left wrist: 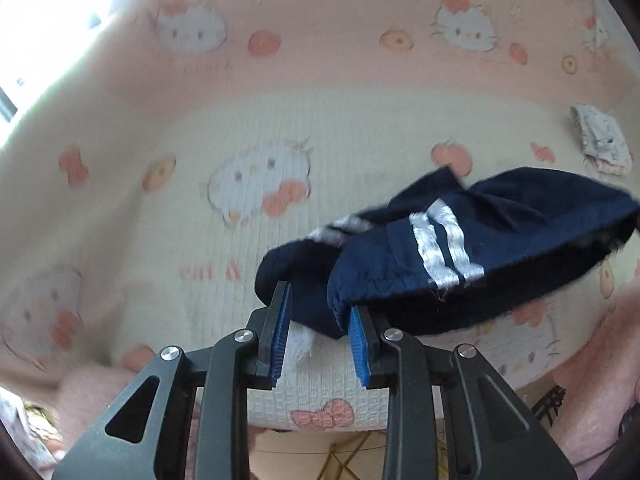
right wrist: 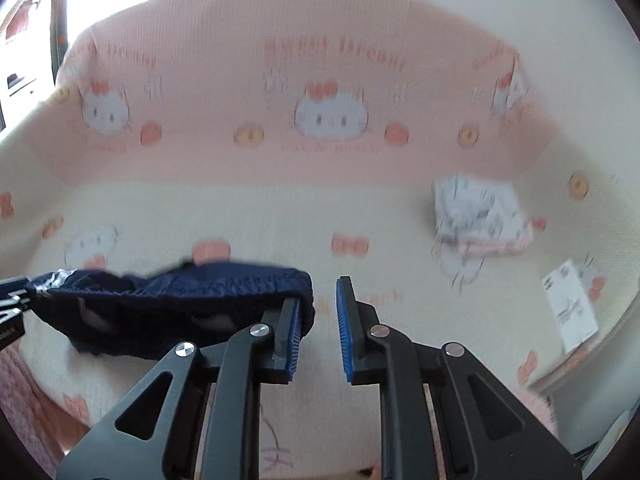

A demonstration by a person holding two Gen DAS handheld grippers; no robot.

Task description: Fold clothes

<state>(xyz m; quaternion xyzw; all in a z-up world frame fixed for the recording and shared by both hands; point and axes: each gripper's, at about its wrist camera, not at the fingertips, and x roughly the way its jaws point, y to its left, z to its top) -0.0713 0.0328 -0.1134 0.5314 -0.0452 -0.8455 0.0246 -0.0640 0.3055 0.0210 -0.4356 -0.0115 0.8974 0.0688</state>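
**Navy garment held off a sofa, right grip unclear**

Visibility: both views are motion-blurred, the right wrist view more so. The printed lettering on the pink and cream cat-print cover (left wrist: 320,128) cannot be read. Which kind of garment the navy piece is cannot be told; only bunched dark cloth with two white stripes shows.

Left gripper (left wrist: 319,320): its blue-padded fingers (left wrist: 282,320) stand partly closed, with a fold of the navy garment (left wrist: 480,240) and a tuft of white material between them. The pads appear to press on the cloth, which hangs lifted above the cover and stretches away to the right edge of the left view.

Right gripper (right wrist: 320,316): a clear gap shows between the fingers (right wrist: 345,320). The garment's gathered edge (right wrist: 180,300) lies against the outer side of the left finger; whether any cloth is pinched cannot be told. A dark strip at the far left edge of this view is cut off.

Other items: a small folded pale printed cloth (left wrist: 602,142) lies on the cover, well apart from the garment. A white card (right wrist: 570,312), print illegible, lies near the cover's right edge.

Containers: none visible.
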